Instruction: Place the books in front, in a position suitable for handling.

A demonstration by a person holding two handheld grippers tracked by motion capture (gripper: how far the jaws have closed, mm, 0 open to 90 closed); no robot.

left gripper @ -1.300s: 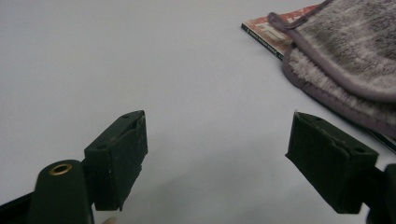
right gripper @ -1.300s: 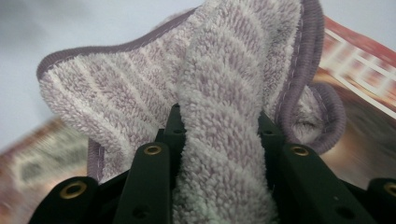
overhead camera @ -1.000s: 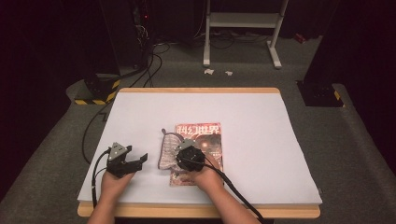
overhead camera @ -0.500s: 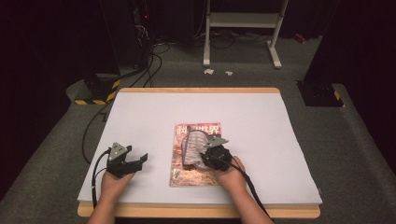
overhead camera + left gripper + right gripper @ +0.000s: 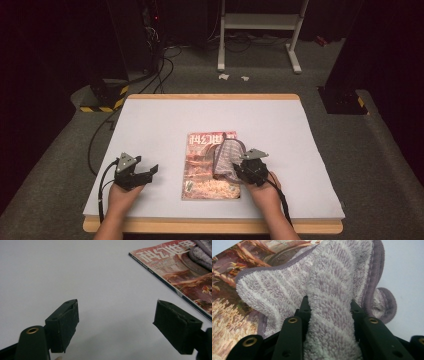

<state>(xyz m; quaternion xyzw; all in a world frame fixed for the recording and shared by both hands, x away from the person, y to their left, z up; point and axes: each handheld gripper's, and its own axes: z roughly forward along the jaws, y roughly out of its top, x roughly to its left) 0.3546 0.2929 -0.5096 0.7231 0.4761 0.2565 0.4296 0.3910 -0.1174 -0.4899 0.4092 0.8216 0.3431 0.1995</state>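
Moved: striped towel (image 5: 226, 159) is dragged rightward across magazine (image 5: 210, 165), now at its right edge, frame centre | right gripper (image 5: 243, 170): clamped on towel fold | left gripper (image 5: 145, 173): jaws wide, empty, lower left | judged: wiping underway

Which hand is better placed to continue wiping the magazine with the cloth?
The right: its gripper is shut on the cloth lying on the magazine. The left gripper is open, beside it.

Both black claws (image 5: 150, 171) (image 5: 239, 172) carry grey three-cornered plates and black cables.
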